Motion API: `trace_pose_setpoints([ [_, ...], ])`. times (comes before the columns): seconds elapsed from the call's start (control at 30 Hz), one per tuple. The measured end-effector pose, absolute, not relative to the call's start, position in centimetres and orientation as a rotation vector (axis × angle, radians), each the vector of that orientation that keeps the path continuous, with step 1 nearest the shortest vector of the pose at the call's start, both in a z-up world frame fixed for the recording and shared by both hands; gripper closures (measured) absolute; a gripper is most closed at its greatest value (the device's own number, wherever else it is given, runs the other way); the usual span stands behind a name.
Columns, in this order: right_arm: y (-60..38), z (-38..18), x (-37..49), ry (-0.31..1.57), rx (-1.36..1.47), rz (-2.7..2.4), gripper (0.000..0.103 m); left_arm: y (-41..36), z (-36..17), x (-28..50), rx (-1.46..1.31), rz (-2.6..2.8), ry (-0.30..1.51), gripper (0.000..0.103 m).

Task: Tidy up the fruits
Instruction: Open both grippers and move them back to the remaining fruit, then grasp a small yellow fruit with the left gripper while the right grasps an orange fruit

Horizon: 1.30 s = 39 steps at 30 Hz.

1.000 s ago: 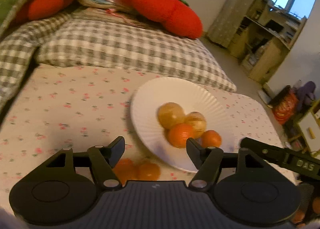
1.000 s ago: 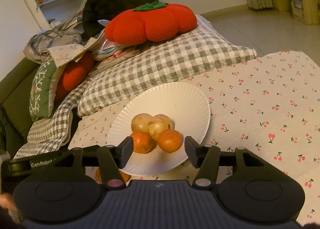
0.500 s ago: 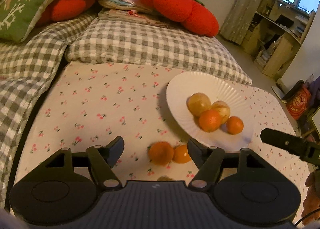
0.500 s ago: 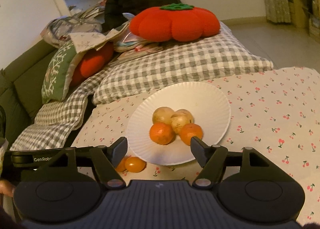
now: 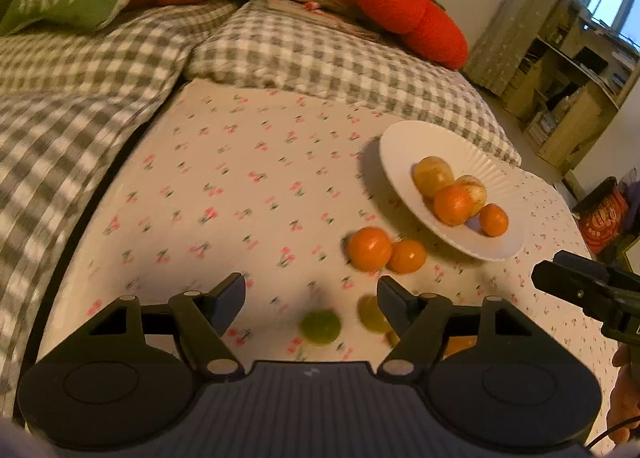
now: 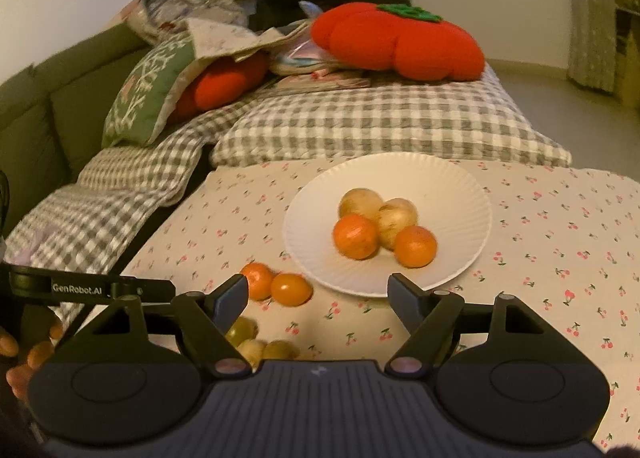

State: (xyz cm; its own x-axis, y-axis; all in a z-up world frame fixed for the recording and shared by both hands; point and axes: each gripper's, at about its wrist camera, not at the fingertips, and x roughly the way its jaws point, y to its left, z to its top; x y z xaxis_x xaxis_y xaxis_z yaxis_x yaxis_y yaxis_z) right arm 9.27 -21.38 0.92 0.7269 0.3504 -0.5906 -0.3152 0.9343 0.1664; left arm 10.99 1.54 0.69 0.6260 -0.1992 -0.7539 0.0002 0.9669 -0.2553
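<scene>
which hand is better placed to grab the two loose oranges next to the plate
Probably left. The two loose oranges lie just ahead of the left gripper, whose empty jaws are opening. In the right wrist view they sit off to the left of the right gripper, which faces the plate.

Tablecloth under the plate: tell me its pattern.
Tablecloth: cream with small red cherries, clearest in the right wrist view.

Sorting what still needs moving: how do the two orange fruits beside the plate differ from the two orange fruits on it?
The two orange fruits on the cloth lie off the plate, touching each other on the cherry-print cover. The two orange fruits on the plate are kept apart by a yellowish fruit and rest against it. All four are round, orange and of similar size.
</scene>
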Motion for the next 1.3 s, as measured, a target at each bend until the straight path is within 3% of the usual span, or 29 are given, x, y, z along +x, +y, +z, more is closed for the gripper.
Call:
trace_pose_setpoints([
  [0.67,-18.6,-0.6,7.1,0.719,-0.098,0.375,0.027,2.9,-2.4,6.7,-0.261,-0.048,0.974,0.041],
  [0.73,-18.7,-0.9,7.1,0.724,-0.109,0.363,0.027,3.2,-2.6,6.8,-0.258,-0.035,0.969,0.045],
  [0.83,-18.8,-1.3,7.2,0.738,-0.128,0.350,0.031,3.4,-3.1,7.1,-0.269,-0.036,0.979,0.060],
  [0.9,-18.8,-1.6,7.4,0.750,-0.139,0.343,0.034,3.4,-3.4,7.2,-0.277,-0.040,0.989,0.075],
  [1.0,-18.6,-2.2,7.7,0.773,-0.154,0.341,0.039,3.4,-3.5,7.3,-0.280,-0.034,0.991,0.091],
  [1.3,-17.4,-4.3,8.7,0.847,-0.184,0.357,0.056,3.4,-3.5,7.4,-0.278,-0.037,0.984,0.093],
])
